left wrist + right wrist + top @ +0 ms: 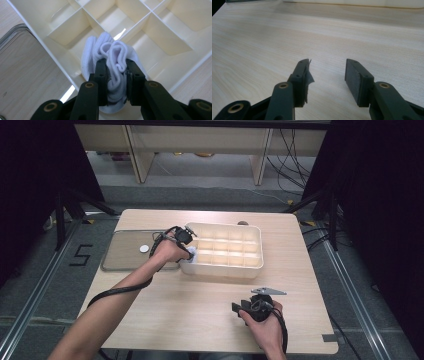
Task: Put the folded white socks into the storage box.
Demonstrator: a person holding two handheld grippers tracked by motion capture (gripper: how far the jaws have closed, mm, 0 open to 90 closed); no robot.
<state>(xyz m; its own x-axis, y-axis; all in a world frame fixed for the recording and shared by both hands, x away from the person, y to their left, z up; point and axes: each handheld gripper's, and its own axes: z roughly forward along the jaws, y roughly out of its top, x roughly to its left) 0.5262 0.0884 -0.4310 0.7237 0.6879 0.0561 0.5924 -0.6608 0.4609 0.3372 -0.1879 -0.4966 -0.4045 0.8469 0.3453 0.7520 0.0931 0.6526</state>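
A bunched white sock (110,53) is pinched between the jaws of my left gripper (116,68), which is shut on it. The sock hangs over a corner compartment of the cream divided box (62,30). In the high view the left gripper (187,246) is at the box's (225,270) near left corner, with the sock (191,254) just under it. My right gripper (241,309) rests low over the table's near right part. Its jaws stand open (327,68) with only bare wood between them.
A flat clear lid (125,257) lies left of the box, with a small white disc (144,248) on it. The wooden table (200,305) has free surface across its near half. Dark stands and cables flank the table on the floor.
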